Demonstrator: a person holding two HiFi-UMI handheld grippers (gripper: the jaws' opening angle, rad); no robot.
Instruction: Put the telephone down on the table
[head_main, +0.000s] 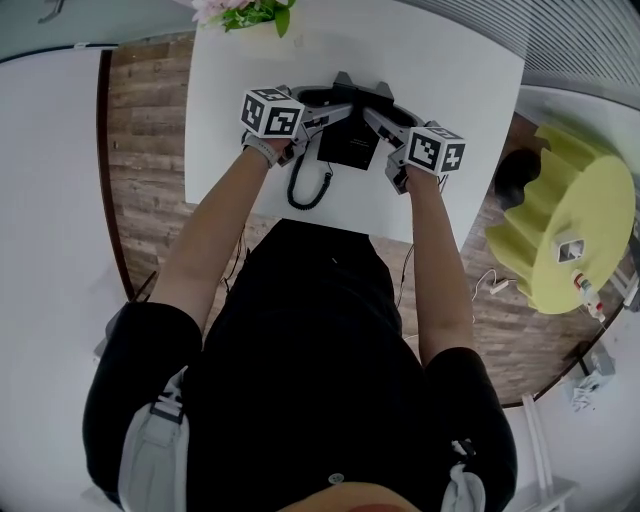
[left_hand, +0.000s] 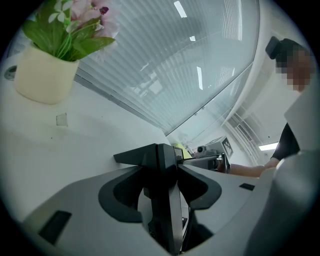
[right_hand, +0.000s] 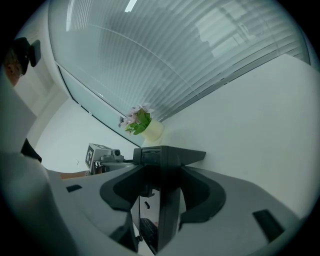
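The black telephone (head_main: 350, 142) hangs low over the white table (head_main: 455, 70), held from both sides. Its coiled cord (head_main: 308, 186) trails toward the table's near edge. My left gripper (head_main: 330, 112) grips the phone's left side, with the black body (left_hand: 164, 200) clamped between its grey jaws (left_hand: 160, 161). Opposite it, my right gripper (head_main: 378, 118) grips the right side, jaws closed on the black edge (right_hand: 169, 200) in the right gripper view (right_hand: 161, 160). Whether the phone touches the table I cannot tell.
A cream pot of pink flowers (head_main: 250, 15) (left_hand: 45, 75) (right_hand: 150, 129) stands at the table's far left edge. A yellow-green ribbed object (head_main: 570, 230) sits on the wooden floor to the right. A person stands in the background of the left gripper view.
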